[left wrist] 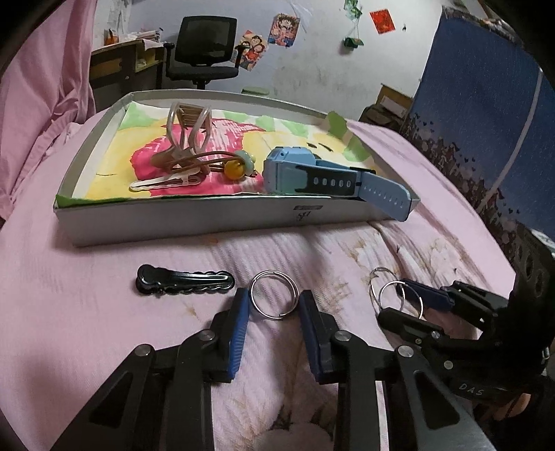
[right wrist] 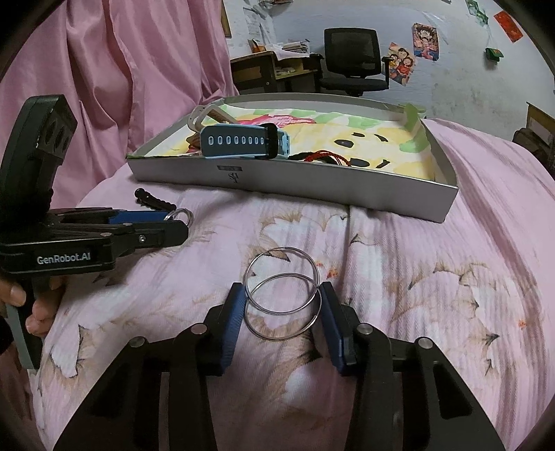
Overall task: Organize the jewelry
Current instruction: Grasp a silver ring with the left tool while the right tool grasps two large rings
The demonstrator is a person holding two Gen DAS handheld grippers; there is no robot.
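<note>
Inside the white box (left wrist: 194, 222) already lay a claw clip (left wrist: 187, 135), hair ties and a blue watch (left wrist: 298, 170). In front of it, unsorted: a black clip (left wrist: 184, 283), one ring (left wrist: 274, 295) between the left gripper's (left wrist: 274, 305) parted fingers, two rings (right wrist: 281, 295) between the right gripper's (right wrist: 282, 305).

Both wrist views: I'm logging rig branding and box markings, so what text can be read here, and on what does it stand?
"GenRobot.AI": white lettering on the left gripper's black body, in the right wrist view.
"DAS": faint letters on the right gripper's body, in the left wrist view.
White box, front wall: a small dark label and a monogram, too small to read.
Wall posters: no legible text.
</note>
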